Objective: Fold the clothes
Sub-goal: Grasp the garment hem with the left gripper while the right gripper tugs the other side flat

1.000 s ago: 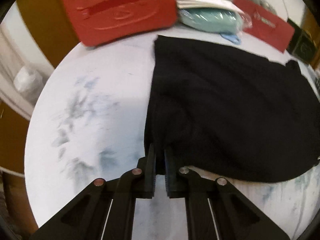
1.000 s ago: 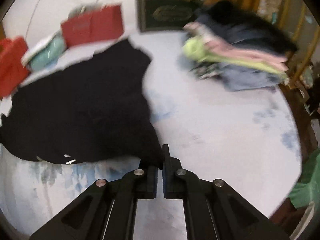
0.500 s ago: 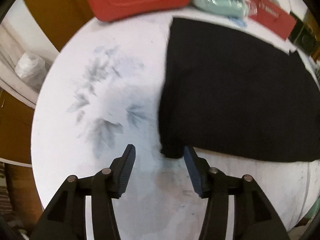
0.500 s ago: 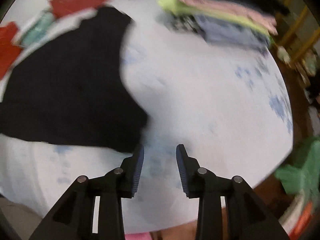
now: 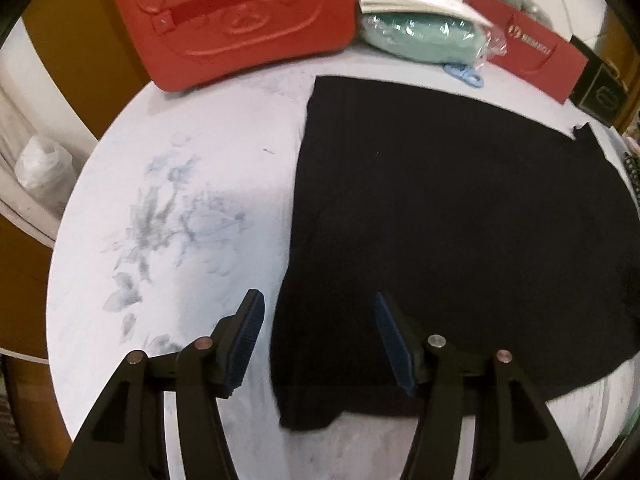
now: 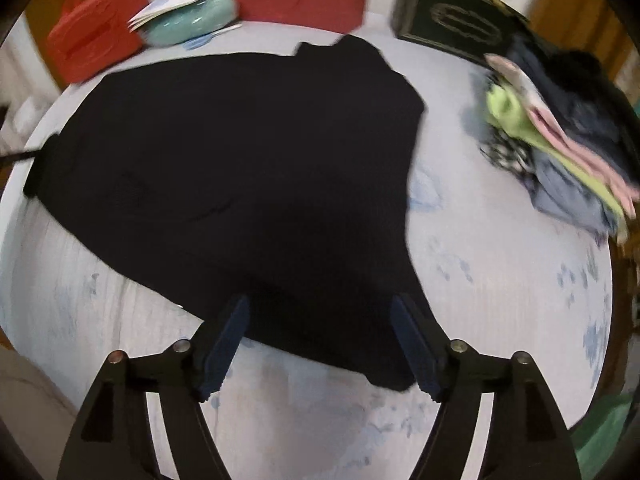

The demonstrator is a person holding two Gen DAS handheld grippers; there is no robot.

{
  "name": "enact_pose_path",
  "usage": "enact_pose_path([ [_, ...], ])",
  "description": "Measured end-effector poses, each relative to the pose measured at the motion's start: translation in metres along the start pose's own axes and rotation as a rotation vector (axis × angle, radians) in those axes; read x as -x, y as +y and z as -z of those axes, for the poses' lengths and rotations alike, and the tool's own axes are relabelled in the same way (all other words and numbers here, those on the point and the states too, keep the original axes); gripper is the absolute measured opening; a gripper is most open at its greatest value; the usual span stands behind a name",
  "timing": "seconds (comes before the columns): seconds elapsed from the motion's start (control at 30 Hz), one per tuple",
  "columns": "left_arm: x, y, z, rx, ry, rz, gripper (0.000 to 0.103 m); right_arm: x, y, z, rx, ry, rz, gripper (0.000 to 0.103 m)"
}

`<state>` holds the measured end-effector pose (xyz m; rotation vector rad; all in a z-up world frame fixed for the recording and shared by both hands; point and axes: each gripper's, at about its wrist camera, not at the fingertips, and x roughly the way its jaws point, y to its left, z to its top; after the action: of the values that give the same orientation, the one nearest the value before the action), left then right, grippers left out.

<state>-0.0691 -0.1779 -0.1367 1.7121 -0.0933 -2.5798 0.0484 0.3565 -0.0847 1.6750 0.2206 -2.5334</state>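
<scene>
Blue-padded fingers (image 5: 248, 340) of the left gripper (image 5: 318, 322) stand apart and are opening wider, clear of the cloth: the near left corner of the black garment (image 5: 460, 220) lies on the table between them, gripped by neither pad. The right gripper (image 6: 320, 322) is likewise released and opening, its fingers (image 6: 224, 344) straddling the garment's near right corner without pressing on it.

The garment lies spread flat across the middle of the round table with a pale blue floral cloth (image 5: 172, 216). Its left edge runs nearly straight toward the far side; its near hem curves close to the table's front rim. In the right wrist view the right edge bends inward and ends in a small point at the near corner.

Bare cloth lies open to the left of the garment, out to the table's rim, and a second open stretch lies to its right. Beyond that stretch a stack of folded clothes in green, pink and blue-grey (image 6: 560, 148) sits by the right rim, apart from the garment.

Along the far edge stand a red moulded case with a bear face (image 5: 240, 20), a mint-green bundle in clear plastic (image 5: 424, 38), a red paper bag (image 5: 532, 56) and a dark green box with a gold emblem (image 6: 460, 24), all just beyond the garment's far hem.
</scene>
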Motion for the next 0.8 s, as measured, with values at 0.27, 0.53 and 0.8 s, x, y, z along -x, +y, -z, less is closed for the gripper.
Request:
enact_pose_path([
  [0.27, -0.022, -0.004, 0.003, 0.017, 0.023, -0.001, 0.049, -0.031, 0.025, -0.014, 0.150, 0.016, 0.018, 0.027],
  [0.53, -0.026, 0.002, -0.004, 0.060, 0.032, 0.004, 0.011, -0.032, -0.096, -0.033, -0.457, -0.096, 0.027, 0.007],
  [0.8, 0.002, 0.023, -0.005, 0.107, -0.023, 0.010, 0.049, -0.012, -0.135, 0.008, -0.579, -0.083, -0.017, 0.055],
])
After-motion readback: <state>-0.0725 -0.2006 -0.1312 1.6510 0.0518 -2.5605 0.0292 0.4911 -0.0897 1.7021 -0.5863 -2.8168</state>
